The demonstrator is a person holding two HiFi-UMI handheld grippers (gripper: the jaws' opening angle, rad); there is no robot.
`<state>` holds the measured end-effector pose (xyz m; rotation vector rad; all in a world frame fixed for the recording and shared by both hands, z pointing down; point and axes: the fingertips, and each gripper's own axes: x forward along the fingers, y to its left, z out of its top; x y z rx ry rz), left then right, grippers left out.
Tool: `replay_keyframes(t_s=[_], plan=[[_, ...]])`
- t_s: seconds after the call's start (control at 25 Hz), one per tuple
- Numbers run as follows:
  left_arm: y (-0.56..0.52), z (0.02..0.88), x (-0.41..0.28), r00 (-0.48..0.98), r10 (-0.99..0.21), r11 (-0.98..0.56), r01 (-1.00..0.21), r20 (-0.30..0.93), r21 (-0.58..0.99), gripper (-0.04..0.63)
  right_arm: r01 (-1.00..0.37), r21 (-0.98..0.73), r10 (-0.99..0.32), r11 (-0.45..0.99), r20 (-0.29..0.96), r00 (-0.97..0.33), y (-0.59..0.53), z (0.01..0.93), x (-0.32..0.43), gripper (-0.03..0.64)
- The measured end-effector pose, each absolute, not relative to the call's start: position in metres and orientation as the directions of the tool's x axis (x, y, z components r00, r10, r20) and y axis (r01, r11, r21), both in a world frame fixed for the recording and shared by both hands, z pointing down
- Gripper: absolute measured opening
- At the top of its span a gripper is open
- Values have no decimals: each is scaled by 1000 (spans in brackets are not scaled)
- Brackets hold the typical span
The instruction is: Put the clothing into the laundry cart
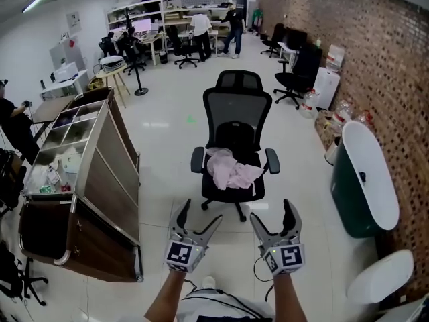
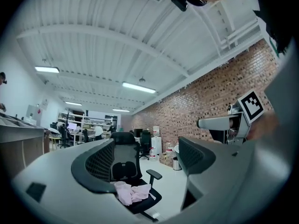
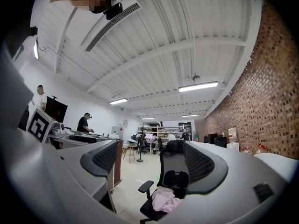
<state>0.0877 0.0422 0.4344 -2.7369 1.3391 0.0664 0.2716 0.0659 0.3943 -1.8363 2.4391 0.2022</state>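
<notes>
A crumpled pink garment (image 1: 229,169) lies on the seat of a black office chair (image 1: 236,116) in the middle of the floor. The same pink garment (image 2: 132,192) shows between the left jaws, and the pink garment (image 3: 164,200) lies low in the right gripper view. My left gripper (image 1: 197,221) and right gripper (image 1: 271,216) hover side by side just in front of the chair, both open and empty. The laundry cart (image 1: 74,200), dark brown with a metal frame, stands at the left.
A dark green tub with a white rim (image 1: 367,180) stands at the right along the brick wall. More office chairs (image 1: 295,76) and desks with people (image 1: 201,32) fill the far end of the room. A person (image 1: 12,123) stands at the left edge.
</notes>
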Motion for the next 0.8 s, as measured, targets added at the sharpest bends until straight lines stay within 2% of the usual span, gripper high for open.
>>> replay_keyframes(t_s=[0.48, 0.8], plan=[[-31, 456, 56, 617, -785, -616, -787, -52, -41, 408, -951, 42, -947, 307, -91, -309, -22, 420, 238, 469], [-126, 456, 80, 557, -829, -557, -830, -44, -7, 408, -943, -7, -940, 333, -81, -331, -122, 441, 275, 469]])
